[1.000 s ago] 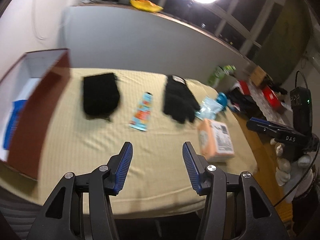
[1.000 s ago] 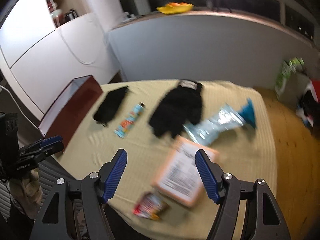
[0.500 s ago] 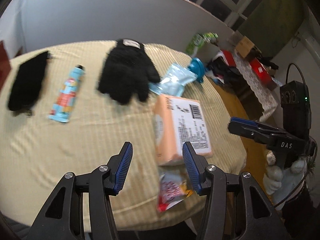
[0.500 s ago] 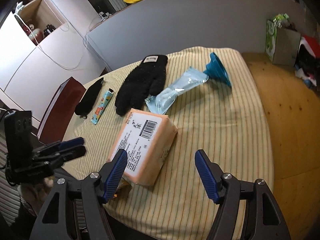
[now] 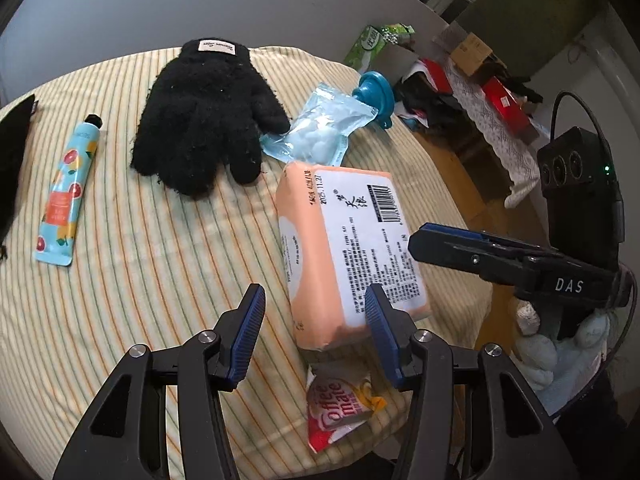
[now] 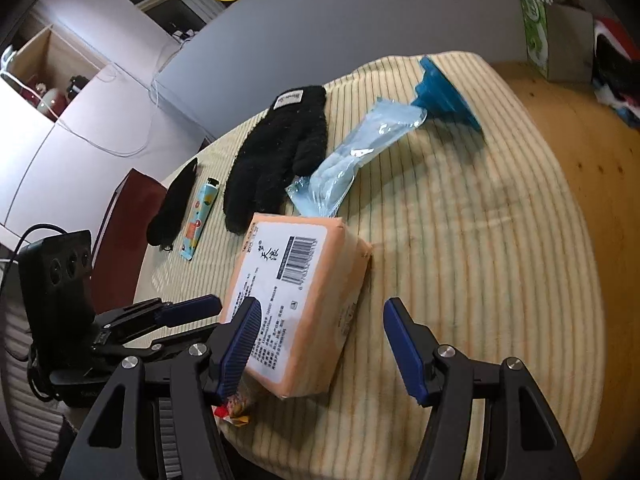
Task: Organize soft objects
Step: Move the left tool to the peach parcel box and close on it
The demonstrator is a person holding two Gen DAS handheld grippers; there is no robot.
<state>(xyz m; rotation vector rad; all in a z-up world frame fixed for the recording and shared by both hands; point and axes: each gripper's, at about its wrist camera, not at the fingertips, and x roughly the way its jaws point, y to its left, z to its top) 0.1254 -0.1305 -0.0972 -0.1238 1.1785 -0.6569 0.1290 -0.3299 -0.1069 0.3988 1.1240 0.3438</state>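
An orange tissue pack (image 5: 348, 248) (image 6: 300, 300) lies near the front edge of the striped tablecloth (image 5: 140, 280). My right gripper (image 6: 322, 312) hovers over its near end with the jaws closing. The pack sits between them, and the right pad is still clear of it. My left gripper (image 5: 314, 304) is open beside the pack's near left corner and holds nothing. A black fuzzy glove (image 5: 204, 120) (image 6: 276, 152) lies farther back. A clear blue pouch (image 5: 320, 132) (image 6: 352, 160) lies to its right. At the left edge lies another black soft item (image 5: 12, 160) (image 6: 172, 208).
A hand-cream tube (image 5: 66, 196) lies left of the glove. A blue funnel (image 5: 376, 92) stands behind the pouch. A Coffee-mate sachet (image 5: 340, 404) pokes out under the pack at the table edge. A brown box (image 6: 124, 232) stands at the left, a green tissue box (image 6: 536, 32) beyond the table.
Both grippers have dropped toward the orange pack, which now looks much larger. The left view swung right, away from the brown box. The right jaws have narrowed a little.
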